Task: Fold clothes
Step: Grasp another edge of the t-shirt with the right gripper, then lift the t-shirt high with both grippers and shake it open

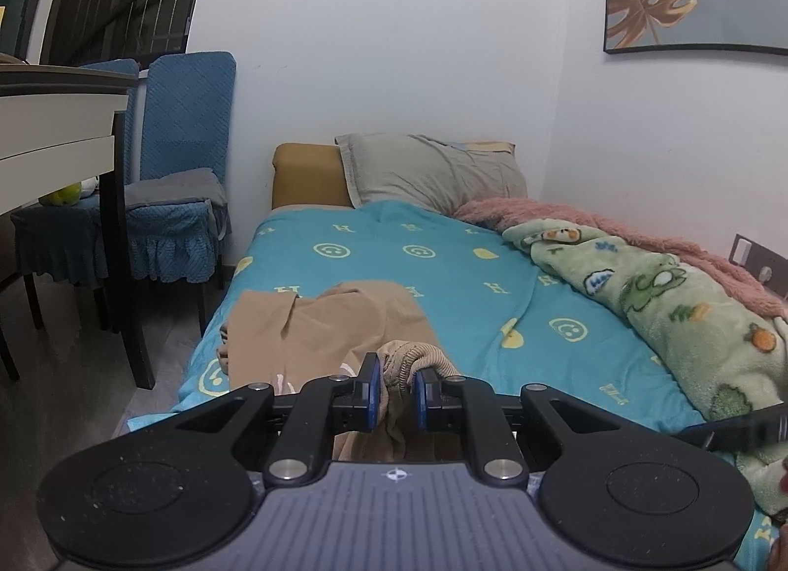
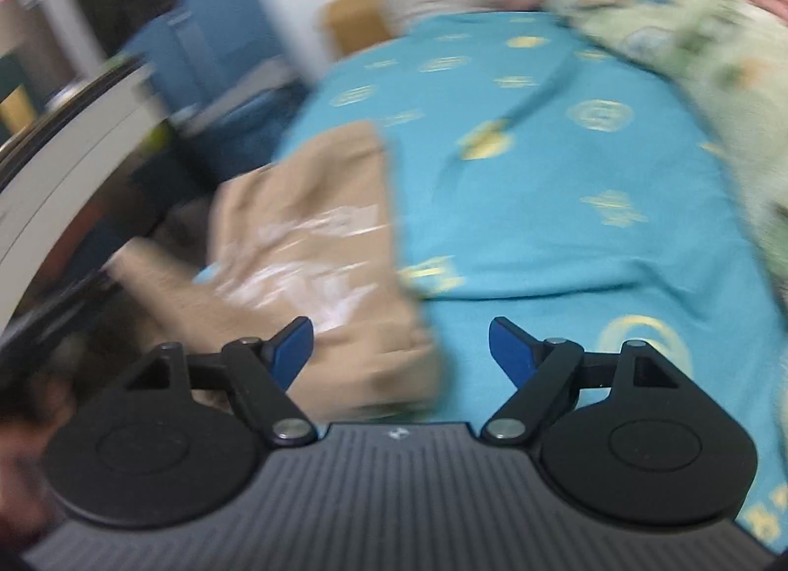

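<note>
A tan garment point(image 1: 335, 325) lies rumpled on the near left part of the bed, over the turquoise sheet point(image 1: 443, 275). My left gripper point(image 1: 398, 394) is shut on a ribbed edge of the tan garment point(image 1: 409, 359), bunched between the blue pads. In the blurred right wrist view the same tan garment point(image 2: 315, 246) shows a pale print and lies at the left of the bed. My right gripper point(image 2: 401, 349) is open and empty, just above the garment's near right corner and the sheet point(image 2: 566, 226).
A green cartoon blanket point(image 1: 665, 305) and a pink blanket point(image 1: 591, 221) lie along the bed's right side by the wall. A grey pillow point(image 1: 428, 172) is at the head. Blue-covered chairs point(image 1: 172, 177) and a table point(image 1: 54, 128) stand left of the bed.
</note>
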`<act>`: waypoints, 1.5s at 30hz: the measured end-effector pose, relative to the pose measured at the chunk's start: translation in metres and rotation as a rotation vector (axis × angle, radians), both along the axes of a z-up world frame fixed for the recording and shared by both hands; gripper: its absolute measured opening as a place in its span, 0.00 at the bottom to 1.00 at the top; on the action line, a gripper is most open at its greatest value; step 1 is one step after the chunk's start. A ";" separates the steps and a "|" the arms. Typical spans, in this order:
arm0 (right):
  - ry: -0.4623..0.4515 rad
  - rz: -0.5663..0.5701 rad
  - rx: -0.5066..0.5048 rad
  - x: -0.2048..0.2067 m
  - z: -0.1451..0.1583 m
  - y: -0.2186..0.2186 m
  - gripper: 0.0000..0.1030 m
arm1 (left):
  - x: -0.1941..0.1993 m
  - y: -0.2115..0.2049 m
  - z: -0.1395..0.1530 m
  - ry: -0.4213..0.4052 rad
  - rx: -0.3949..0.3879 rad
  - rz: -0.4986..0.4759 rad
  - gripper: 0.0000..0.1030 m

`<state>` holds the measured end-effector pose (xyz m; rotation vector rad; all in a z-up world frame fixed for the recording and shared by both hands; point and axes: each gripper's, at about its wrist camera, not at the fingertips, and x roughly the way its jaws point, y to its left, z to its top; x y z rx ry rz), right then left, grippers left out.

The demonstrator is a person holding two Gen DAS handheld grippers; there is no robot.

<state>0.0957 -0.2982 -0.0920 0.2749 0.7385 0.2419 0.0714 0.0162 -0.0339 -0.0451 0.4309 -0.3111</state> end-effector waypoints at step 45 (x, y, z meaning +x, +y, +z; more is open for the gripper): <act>-0.227 -0.359 -0.130 0.005 -0.007 0.029 0.21 | -0.011 0.027 0.003 0.186 0.008 0.125 0.20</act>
